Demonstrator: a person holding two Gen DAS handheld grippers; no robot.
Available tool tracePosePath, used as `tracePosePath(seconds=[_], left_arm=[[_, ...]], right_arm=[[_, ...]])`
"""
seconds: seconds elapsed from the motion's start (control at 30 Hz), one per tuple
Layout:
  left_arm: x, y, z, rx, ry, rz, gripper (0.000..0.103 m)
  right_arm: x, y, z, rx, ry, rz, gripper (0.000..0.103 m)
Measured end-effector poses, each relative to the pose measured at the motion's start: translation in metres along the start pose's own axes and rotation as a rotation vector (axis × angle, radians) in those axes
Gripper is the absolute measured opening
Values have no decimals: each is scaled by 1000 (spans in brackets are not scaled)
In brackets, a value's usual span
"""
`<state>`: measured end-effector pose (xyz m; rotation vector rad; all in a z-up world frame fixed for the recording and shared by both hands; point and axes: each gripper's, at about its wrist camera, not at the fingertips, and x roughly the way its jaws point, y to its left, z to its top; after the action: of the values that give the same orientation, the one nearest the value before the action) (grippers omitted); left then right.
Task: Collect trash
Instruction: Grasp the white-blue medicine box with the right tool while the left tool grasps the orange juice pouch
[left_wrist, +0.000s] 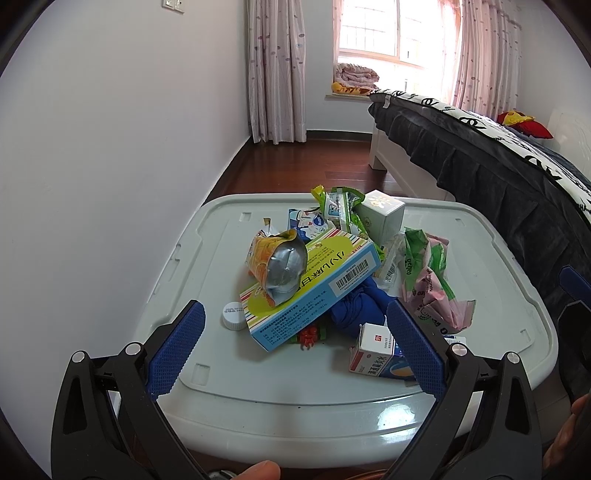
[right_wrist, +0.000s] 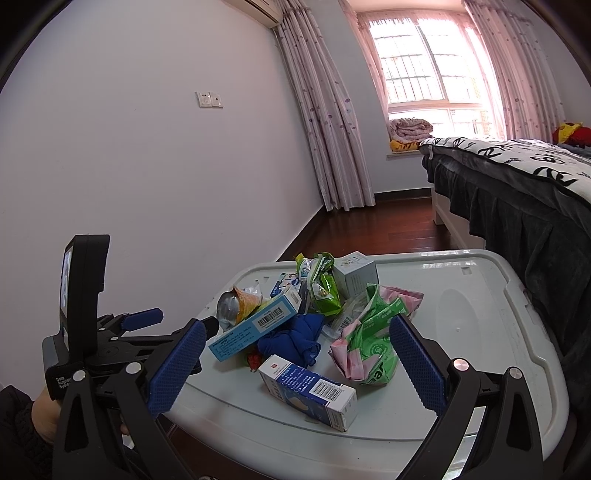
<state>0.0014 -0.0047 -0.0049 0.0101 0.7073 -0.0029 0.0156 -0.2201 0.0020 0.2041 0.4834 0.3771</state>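
A heap of trash lies on a pale grey bin lid (left_wrist: 207, 373) (right_wrist: 480, 317). It holds a yellow and blue medicine box (left_wrist: 314, 288) (right_wrist: 255, 328), an orange foil pouch (left_wrist: 279, 264), a crumpled blue cloth (left_wrist: 358, 306) (right_wrist: 291, 339), a green and pink wrapper (left_wrist: 428, 280) (right_wrist: 369, 343), a small blue and white carton (left_wrist: 376, 356) (right_wrist: 310, 391), a white box (left_wrist: 380, 212) (right_wrist: 354, 275) and a white cap (left_wrist: 232, 315). My left gripper (left_wrist: 295, 349) is open, just short of the heap. My right gripper (right_wrist: 297, 369) is open, its fingers either side of the carton and above it.
A white wall runs along the left. A bed with a dark skirt (left_wrist: 498, 173) (right_wrist: 535, 206) stands close on the right of the lid. Red-brown wood floor (left_wrist: 314, 166) leads to curtains and a window. The left gripper's body (right_wrist: 92, 332) shows at the left of the right wrist view.
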Motion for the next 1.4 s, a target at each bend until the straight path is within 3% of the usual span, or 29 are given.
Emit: tracePosePath(seconds=[0.17,0.33,0.47,0.63,0.73,0.83,1.0,1.1,1.13,1.2,1.4], left_arm=[[0,4,1,-20,14,-3,96],[4,12,-1,-13,45,3,96],[6,29,0,-40,82,-19,96],[3,47,-3,-50,97,4,96],[1,56,-6,-43,102,10,96],[1,68,-8,-67,120,0,96],[-2,87,-9,-106,118,-2,96],[-3,96,-11,-130,116,-9,96],[-4,98,-12,-136,117,-9,96],[-4,98,-13,-135,120,-10,96],[-4,95,-13,-115,122,-26,96]], right_arm=[[6,-1,-3,-9,35,24,98],[21,-3,-11,-31,152,83,98],[43,1,-7,-106,289,219,98],[92,27,-6,-353,535,424,98],[125,36,-17,-502,684,409,98],[153,31,-23,-540,809,400,96],[178,32,-36,-569,914,440,94],[190,36,-38,-592,967,436,84],[196,38,-39,-597,977,434,71],[206,38,-44,-598,1037,416,58],[212,40,-59,-645,1112,380,55]])
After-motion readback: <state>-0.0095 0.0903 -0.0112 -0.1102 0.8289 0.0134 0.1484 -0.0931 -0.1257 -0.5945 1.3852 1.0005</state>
